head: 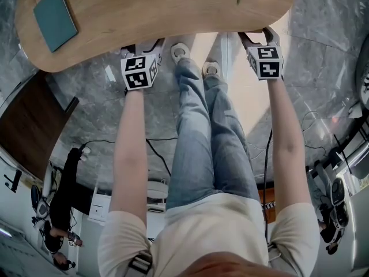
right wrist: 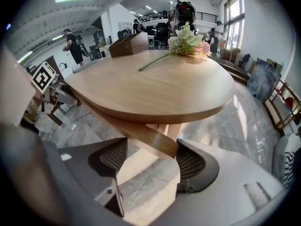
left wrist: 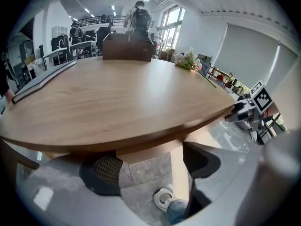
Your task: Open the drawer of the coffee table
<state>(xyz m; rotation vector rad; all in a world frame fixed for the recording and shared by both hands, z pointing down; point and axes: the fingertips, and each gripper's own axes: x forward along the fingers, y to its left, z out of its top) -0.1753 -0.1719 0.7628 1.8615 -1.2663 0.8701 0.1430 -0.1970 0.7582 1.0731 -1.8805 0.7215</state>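
Note:
The oval wooden coffee table [head: 173,10] fills the top of the head view, and both grippers sit at its near edge. A second wooden layer, the drawer [right wrist: 141,138], shows just under the top and juts a little beyond it. My right gripper [right wrist: 153,161] is open with its pads on either side of that curved drawer edge. My left gripper [left wrist: 155,166] is also open, and a piece of the drawer front [left wrist: 146,149] lies between its pads [left wrist: 106,173], which stand apart from it. In the head view the left gripper [head: 143,48] and the right gripper [head: 259,37] reach partly under the tabletop.
A teal book [head: 55,16] lies on the table's left, a flower [right wrist: 188,44] on its right. The person's jeans legs and shoes [head: 180,52] are between the grippers. A dark wooden cabinet [head: 29,126] stands to the left, and cables cross the marble floor [head: 92,108].

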